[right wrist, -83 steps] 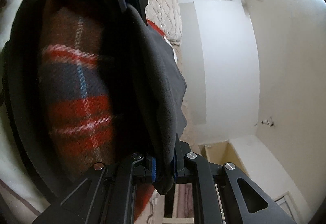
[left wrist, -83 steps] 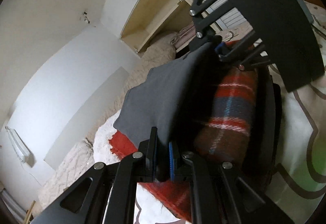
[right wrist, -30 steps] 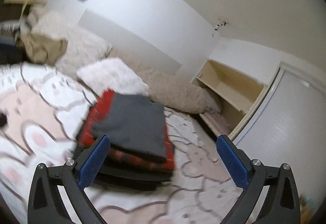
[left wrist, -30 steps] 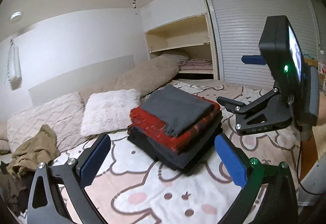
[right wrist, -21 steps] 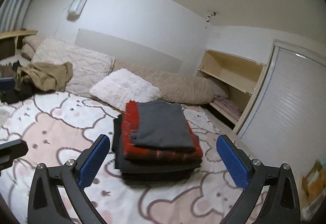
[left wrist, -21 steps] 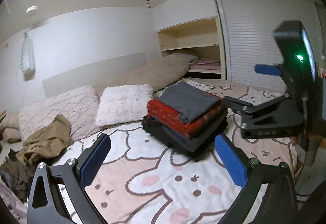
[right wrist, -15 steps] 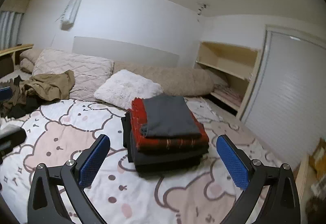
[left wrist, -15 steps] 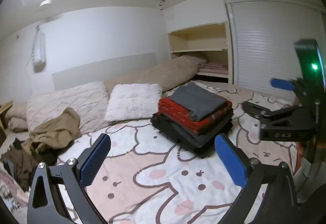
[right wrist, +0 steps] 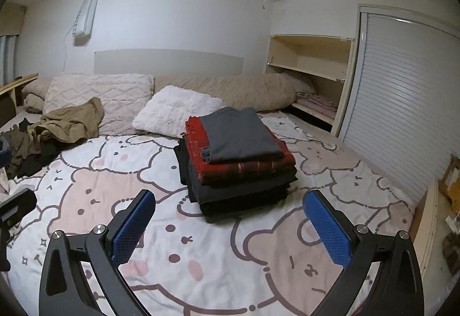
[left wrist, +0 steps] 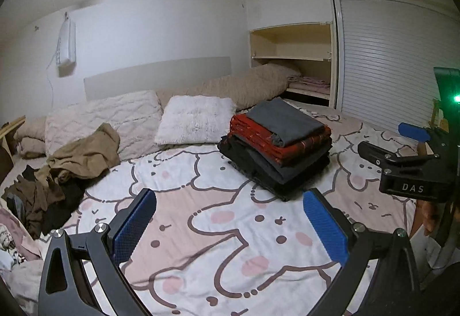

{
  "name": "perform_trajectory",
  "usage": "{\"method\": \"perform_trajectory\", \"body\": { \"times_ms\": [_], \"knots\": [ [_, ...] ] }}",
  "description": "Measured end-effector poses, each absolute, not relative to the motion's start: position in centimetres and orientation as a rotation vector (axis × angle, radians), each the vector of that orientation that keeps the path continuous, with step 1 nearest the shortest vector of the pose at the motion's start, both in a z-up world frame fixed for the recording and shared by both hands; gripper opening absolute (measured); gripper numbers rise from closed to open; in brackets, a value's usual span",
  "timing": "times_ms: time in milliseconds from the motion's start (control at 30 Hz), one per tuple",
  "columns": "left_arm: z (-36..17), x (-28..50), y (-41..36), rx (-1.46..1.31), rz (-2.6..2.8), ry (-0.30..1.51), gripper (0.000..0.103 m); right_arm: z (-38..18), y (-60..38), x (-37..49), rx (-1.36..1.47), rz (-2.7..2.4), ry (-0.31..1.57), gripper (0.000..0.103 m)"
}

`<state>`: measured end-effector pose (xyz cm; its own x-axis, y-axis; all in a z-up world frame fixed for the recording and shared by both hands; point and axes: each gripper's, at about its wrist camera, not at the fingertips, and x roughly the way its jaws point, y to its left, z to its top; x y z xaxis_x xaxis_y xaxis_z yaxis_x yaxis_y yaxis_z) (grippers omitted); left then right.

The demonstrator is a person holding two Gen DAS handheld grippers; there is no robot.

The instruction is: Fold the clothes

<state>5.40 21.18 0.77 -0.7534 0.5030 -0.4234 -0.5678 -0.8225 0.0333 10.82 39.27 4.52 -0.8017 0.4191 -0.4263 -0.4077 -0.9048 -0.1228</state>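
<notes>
Right wrist view: both tongs, left tongs (left wrist: 230,225) and right tongs (right wrist: 230,225), gape wide and empty; reaching past the folded stack (right wrist: 235,155) toward the crumpled olive garment (right wrist: 72,119) could topple it.

Folded stack (right wrist: 234,160) on bedsheet, centre of right wrist view, slightly toward 1 o'clock. Top layer: grey garment (right wrist: 240,135), folded flat, rectangular, loose fold edge facing 7 o'clock. Beneath: red plaid piece (right wrist: 201,155), fringed edge at 9 o'clock side, wider than grey. Bottom: several dark grey and black folded layers (right wrist: 238,192), edges roughly aligned. Unfolded heap: tan garment (right wrist: 70,120) crumpled at 10 o'clock, dark clothes (right wrist: 31,156) beside it, well apart from stack.
</notes>
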Motion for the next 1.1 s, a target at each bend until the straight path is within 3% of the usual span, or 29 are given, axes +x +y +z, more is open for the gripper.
{"method": "perform_trajectory", "body": {
  "times_ms": [400,1100],
  "knots": [
    [1.0,4.8,20.4,-0.554,2.537,0.156,0.103,4.4,40.7,12.4,-0.624,2.603,0.036,0.103],
    [1.3,4.6,20.0,-0.555,2.563,0.131,0.103,4.5,40.3,12.3,-0.626,2.615,-0.008,0.103]
  ]
}}
